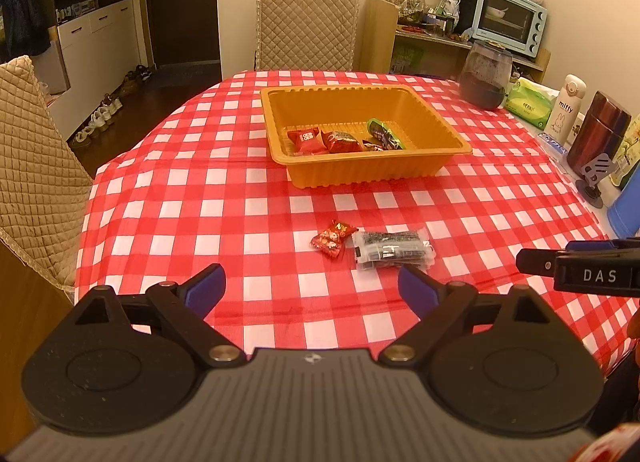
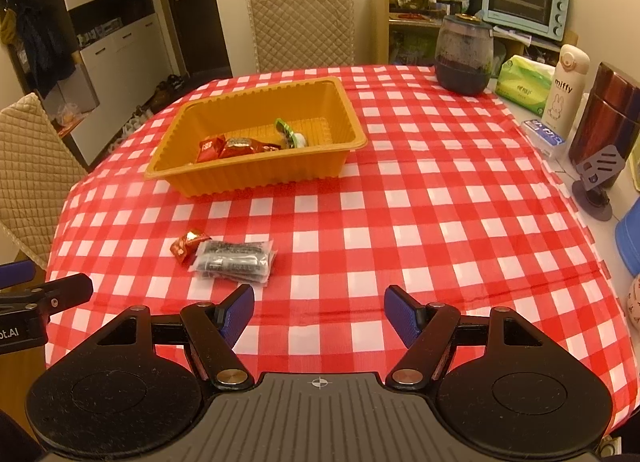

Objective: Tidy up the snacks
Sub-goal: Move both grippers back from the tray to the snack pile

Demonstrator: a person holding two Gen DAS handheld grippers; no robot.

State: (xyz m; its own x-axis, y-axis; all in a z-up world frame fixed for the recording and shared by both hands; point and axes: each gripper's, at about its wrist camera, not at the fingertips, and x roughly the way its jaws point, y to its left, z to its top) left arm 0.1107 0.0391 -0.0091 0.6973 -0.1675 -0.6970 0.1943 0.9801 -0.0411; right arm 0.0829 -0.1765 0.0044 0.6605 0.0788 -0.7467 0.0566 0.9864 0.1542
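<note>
Checked tablecloth (image 1: 168, 197) | left gripper (image 1: 312, 288) angled down, jaws apart, empty | right gripper (image 2: 319, 312) alike

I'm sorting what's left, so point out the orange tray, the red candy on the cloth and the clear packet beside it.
orange tray (image 1: 360, 175): left wrist view, near outer wall.
red candy (image 1: 331, 240): left wrist view, wrapper middle.
clear packet (image 2: 236, 258): right wrist view, packet middle.
</note>
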